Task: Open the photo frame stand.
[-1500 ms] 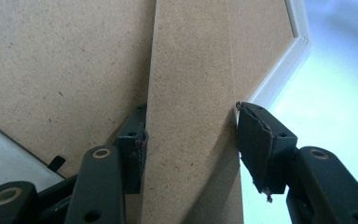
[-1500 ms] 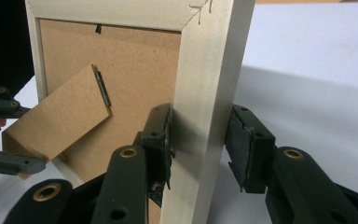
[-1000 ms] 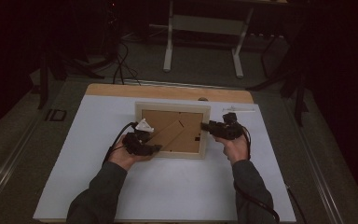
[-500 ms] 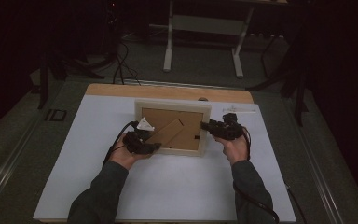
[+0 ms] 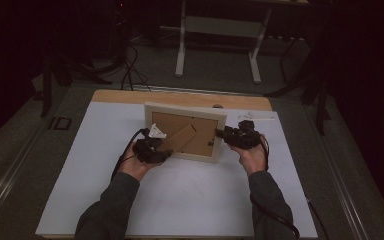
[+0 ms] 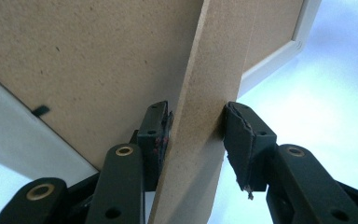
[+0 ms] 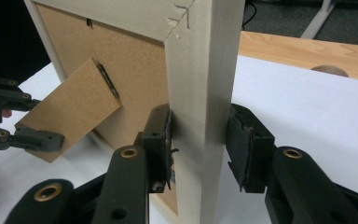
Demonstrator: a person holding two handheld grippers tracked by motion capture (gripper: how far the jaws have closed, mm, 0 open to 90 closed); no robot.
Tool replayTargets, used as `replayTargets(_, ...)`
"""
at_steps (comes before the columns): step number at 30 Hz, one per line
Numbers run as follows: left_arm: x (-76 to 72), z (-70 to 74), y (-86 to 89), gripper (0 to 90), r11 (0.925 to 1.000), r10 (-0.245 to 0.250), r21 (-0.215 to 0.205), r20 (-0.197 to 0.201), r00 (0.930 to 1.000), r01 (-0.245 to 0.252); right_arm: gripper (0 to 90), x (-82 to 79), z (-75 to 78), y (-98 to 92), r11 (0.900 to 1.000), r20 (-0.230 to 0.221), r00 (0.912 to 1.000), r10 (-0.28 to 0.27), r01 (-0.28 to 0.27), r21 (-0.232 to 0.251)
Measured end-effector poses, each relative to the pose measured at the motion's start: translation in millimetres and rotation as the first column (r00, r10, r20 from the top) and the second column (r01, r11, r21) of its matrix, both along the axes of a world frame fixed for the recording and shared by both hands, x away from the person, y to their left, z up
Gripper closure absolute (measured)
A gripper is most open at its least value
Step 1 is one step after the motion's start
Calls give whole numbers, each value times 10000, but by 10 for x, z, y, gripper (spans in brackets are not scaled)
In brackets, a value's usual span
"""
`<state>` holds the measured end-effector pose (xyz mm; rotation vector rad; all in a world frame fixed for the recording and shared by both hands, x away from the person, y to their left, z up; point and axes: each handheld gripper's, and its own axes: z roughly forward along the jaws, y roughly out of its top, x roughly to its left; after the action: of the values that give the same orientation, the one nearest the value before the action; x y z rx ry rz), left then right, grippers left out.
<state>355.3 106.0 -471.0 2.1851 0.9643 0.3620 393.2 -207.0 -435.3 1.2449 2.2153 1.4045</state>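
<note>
Nearest the person, the left gripper [image 5: 152,148] is clamped on the easel stand [image 6: 205,121] of the picture frame [image 5: 185,111], its long axis slanting up and away from the jaws; beyond, the right gripper [image 5: 228,135] clenches the frame's right side rail, holding it upright on the table [image 5: 190,200]

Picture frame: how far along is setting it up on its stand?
Done: the frame is raised off the table, back facing the person. In hand: the right gripper clamps the frame's side, the left gripper grips the stand, swung out from the backing. Left: stand it on the table and release.
</note>
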Motion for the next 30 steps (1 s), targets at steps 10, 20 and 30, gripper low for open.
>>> replayTargets(10, 11, 1, -7, 642, 9991, 417, 96, 200, 9989, -419, 598, 0, 39, 67, 10000, 115, 9999, 46, -46, -27)
replayTargets(20, -8, 19, 0, 660, 9984, 566, 32, 251, 9981, -567, 595, 4, 44, 151, 9998, 180, 9998, 74, -70, -185)
replayTargets(30, -123, 33, -29, 671, 9995, 330, -14, 457, 9984, -330, 591, -10, 43, 147, 9997, 204, 9996, 205, -202, -171)
